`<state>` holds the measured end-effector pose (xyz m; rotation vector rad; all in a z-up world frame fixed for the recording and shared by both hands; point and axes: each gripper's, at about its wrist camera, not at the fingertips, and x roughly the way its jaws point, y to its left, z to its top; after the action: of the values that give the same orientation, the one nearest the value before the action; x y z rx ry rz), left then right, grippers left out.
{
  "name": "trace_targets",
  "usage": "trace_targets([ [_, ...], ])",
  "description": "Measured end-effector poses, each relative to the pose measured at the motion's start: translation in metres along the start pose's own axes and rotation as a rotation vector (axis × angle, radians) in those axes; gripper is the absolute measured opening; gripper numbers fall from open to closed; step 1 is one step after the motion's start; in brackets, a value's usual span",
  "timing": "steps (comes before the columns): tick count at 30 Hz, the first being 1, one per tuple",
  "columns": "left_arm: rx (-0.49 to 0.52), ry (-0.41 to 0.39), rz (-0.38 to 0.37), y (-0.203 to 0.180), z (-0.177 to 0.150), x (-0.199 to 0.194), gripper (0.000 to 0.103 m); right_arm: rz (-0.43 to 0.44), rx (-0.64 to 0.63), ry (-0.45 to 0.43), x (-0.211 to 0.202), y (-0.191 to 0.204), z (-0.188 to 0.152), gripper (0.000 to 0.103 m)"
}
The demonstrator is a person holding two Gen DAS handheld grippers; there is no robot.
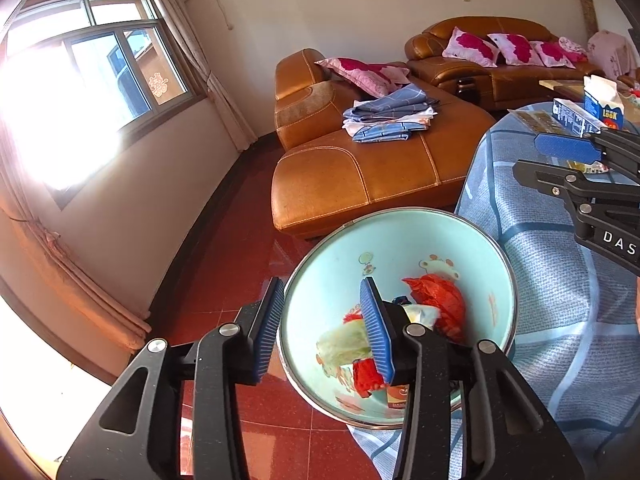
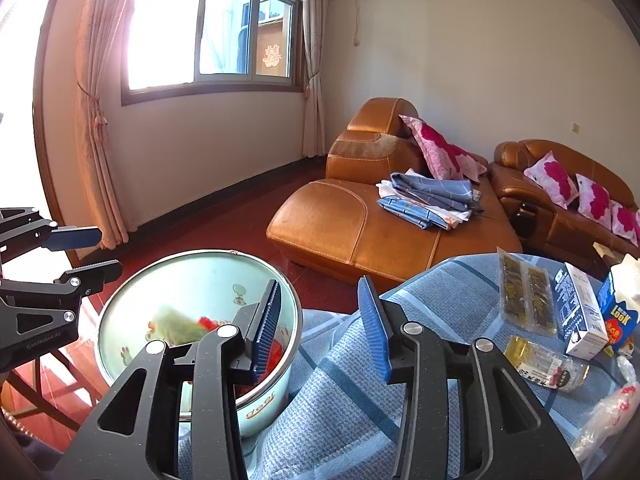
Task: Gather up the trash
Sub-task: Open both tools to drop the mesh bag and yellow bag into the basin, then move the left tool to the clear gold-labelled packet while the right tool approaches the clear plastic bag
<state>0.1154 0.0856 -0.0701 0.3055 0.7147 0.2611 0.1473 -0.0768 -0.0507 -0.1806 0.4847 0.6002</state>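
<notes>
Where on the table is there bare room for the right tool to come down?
Bare cloth lies between the basin and the gold packets, right under the right tool. Further right it is crowded: white box, blue carton, clear bag.

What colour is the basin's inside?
Pale mint-blue with cartoon animal prints; the basin shows best in the left wrist view.

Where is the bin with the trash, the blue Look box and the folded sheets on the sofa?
bin (image 1: pixel 340 264), left wrist view, bare inside wall.
blue Look box (image 2: pixel 618 320), right wrist view, its printed front.
folded sheets (image 2: pixel 430 200), right wrist view, middle of the pile.
</notes>
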Motion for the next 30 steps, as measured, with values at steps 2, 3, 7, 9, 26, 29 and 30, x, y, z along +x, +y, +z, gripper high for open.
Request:
trace_targets([
  [2,-0.001,0.000,0.001,0.000,0.000,0.001,0.041,-0.001,0.001,-0.004,-0.001,0.000,-0.001,0.042],
  [3,-0.001,0.000,0.001,0.000,0.000,0.001,0.041,-0.001,0.000,-0.004,-0.002,0.001,-0.002,0.043],
  [7,-0.002,-0.002,0.001,0.000,0.000,0.002,0.041,-0.001,0.000,-0.004,-0.002,0.001,-0.002,0.044],
  [9,-0.002,-0.002,0.001,0.001,0.001,0.002,0.041,-0.001,0.000,-0.004,-0.002,0.001,-0.002,0.044],
  [26,0.004,-0.028,-0.029,-0.010,0.008,0.000,0.058,-0.089,0.051,0.019,-0.014,-0.017,-0.003,0.053],
  [29,0.013,-0.052,-0.064,-0.023,0.017,-0.002,0.059,-0.152,0.101,0.034,-0.029,-0.041,-0.008,0.055],
  [30,0.014,-0.055,-0.081,-0.028,0.020,-0.002,0.059,-0.183,0.121,0.037,-0.037,-0.054,-0.010,0.056],
])
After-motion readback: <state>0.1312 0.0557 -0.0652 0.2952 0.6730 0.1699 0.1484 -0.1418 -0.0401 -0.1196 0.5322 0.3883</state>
